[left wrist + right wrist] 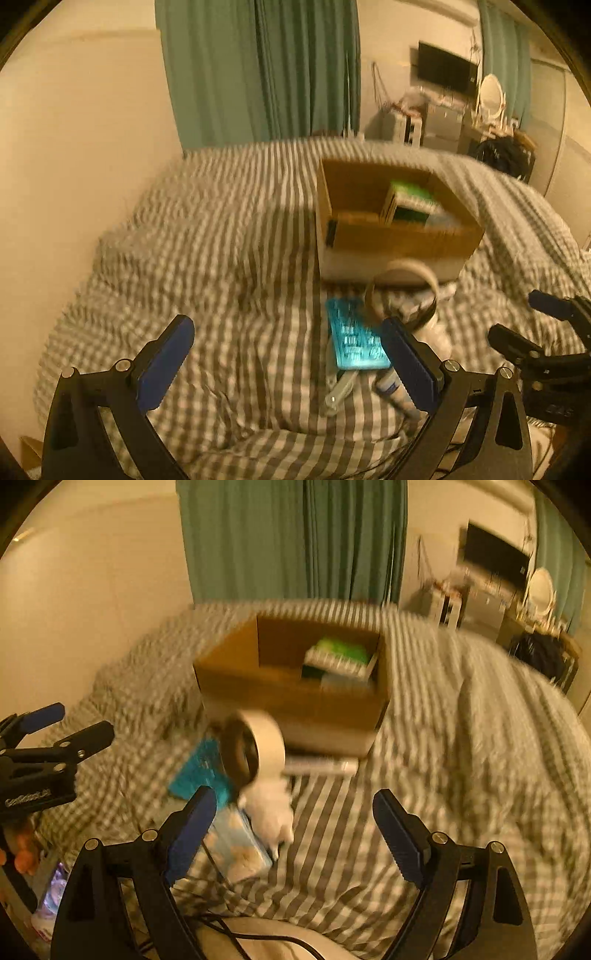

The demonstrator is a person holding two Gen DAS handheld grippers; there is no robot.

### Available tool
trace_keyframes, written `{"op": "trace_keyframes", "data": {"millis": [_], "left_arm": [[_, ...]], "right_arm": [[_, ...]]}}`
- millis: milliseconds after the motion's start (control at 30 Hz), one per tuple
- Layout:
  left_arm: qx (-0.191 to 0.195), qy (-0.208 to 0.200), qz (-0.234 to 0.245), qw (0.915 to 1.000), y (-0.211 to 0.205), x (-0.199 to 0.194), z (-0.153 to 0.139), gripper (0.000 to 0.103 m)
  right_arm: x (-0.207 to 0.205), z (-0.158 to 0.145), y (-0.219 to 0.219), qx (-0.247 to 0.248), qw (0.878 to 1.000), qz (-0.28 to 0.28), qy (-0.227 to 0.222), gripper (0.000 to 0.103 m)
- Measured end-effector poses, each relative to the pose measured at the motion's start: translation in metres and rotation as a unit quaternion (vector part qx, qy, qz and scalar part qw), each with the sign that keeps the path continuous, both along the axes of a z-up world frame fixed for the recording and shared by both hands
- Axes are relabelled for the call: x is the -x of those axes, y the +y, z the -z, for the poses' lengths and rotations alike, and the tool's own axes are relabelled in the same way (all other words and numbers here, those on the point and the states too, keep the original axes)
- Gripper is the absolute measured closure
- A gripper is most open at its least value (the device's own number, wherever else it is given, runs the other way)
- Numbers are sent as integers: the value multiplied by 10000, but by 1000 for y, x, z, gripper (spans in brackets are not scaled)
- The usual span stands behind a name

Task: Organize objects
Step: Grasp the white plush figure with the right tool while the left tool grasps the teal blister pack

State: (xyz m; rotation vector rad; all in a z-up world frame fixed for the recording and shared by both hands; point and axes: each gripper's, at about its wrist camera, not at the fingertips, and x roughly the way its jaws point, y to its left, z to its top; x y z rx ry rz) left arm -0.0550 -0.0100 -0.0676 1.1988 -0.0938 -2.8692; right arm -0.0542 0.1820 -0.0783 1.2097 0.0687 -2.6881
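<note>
An open cardboard box [399, 236] [291, 698] sits on the striped bed, with green and white packs [410, 203] [338, 657] inside. In front of it lie a roll of tape [406, 291] [255, 749], a teal flat pack [354, 334] [203, 771], a white soft item [271, 808], a pale blue pack [240, 845] and a small tube [395, 391]. My left gripper [284, 365] is open above the bedcover, left of the teal pack. My right gripper [295, 830] is open, just short of the white item. Nothing is held.
The grey-and-white striped bedcover [221, 258] [461, 757] is rumpled. A wall runs along the left, green curtains hang behind. A desk with a screen and mirror stands at the far right. A black cable [258, 938] and a bottle [51, 897] lie near the bed's front edge.
</note>
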Motion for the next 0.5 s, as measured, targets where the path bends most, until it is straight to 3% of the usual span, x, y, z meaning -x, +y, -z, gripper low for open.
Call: {"op": "trace_keyframes", "data": {"millis": [100,300,500], "left_arm": [[74,-342,46,9994,2,8,27,0],[127,-775,130,9968,2,35,63,0],[144,-964,300,9948,10,56,83,0]], "right_arm": [[23,36,3,24,9988,-38,-486,16],[59,84,-5,5,9944,-225,-1031,21],[73,96,-15,41,9912,-553,-1206,21]]}}
